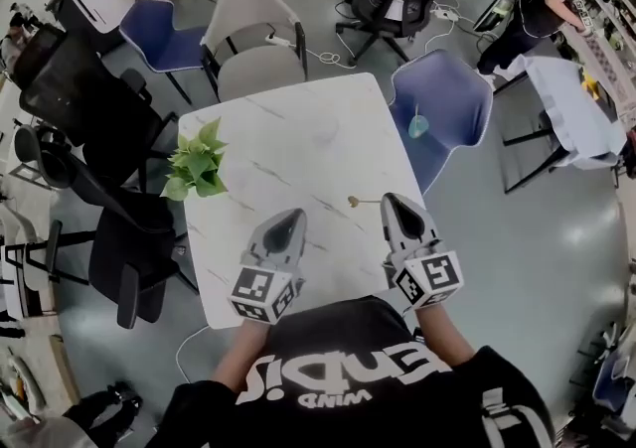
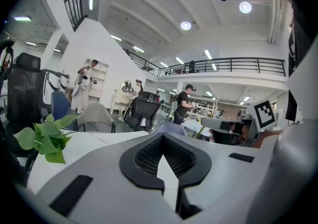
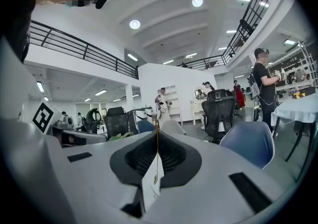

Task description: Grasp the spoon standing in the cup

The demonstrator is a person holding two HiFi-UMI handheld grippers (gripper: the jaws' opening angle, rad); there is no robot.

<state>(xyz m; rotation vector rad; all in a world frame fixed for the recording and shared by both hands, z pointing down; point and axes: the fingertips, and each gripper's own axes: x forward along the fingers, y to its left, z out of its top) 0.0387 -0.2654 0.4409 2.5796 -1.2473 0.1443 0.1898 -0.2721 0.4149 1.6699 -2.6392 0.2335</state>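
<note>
A thin gold spoon (image 1: 356, 202) sticks out level from the tips of my right gripper (image 1: 386, 200), over the white marble table (image 1: 298, 138); its small bowl points left. In the right gripper view the spoon (image 3: 157, 144) shows as a fine gold line pinched between the dark pads of the right gripper (image 3: 158, 133), which is shut on it. My left gripper (image 1: 291, 215) rests near the table's front edge, to the left, its jaws together and nothing in them; the left gripper (image 2: 162, 138) looks across the table. No cup is in view.
A green potted plant (image 1: 196, 160) stands at the table's left edge. A blue chair (image 1: 442, 103) with a small teal object (image 1: 417, 125) on it sits at the right, a grey chair (image 1: 260, 67) at the far side, black chairs (image 1: 129, 247) at the left.
</note>
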